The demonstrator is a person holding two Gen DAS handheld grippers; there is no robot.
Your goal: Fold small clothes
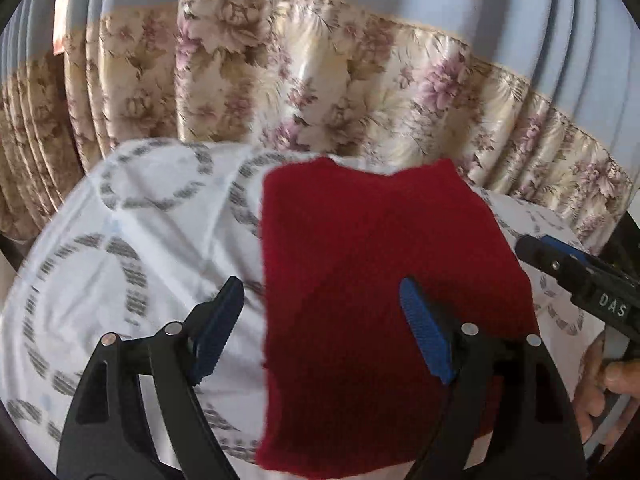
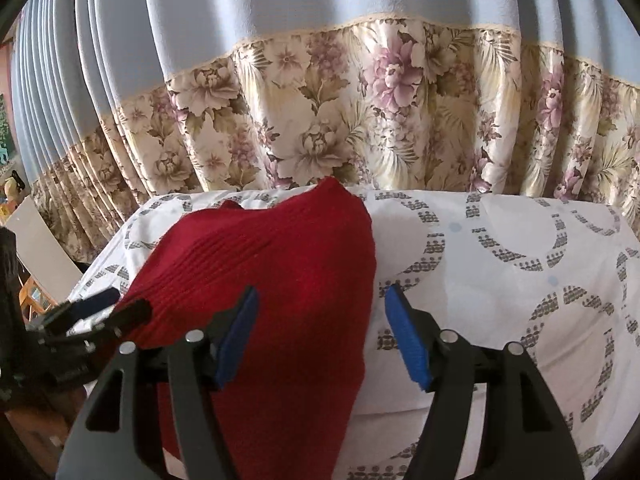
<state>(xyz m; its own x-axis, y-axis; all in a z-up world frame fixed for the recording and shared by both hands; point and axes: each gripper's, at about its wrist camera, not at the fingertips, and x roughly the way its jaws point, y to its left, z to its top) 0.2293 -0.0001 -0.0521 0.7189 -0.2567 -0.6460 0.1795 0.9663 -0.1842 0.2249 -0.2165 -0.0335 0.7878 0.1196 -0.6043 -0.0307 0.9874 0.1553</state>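
Observation:
A dark red knit garment lies folded on a white cloth with grey ring prints. My left gripper is open and empty, hovering over the garment's left edge. In the right wrist view the garment lies left of centre, its near end hanging over the front edge. My right gripper is open and empty above the garment's right edge. The right gripper also shows in the left wrist view at the far right. The left gripper shows in the right wrist view at the garment's left edge.
A curtain with a floral band under pale blue pleats hangs right behind the covered surface. A grey board and wooden furniture stand at the left. A hand holds the right gripper's handle.

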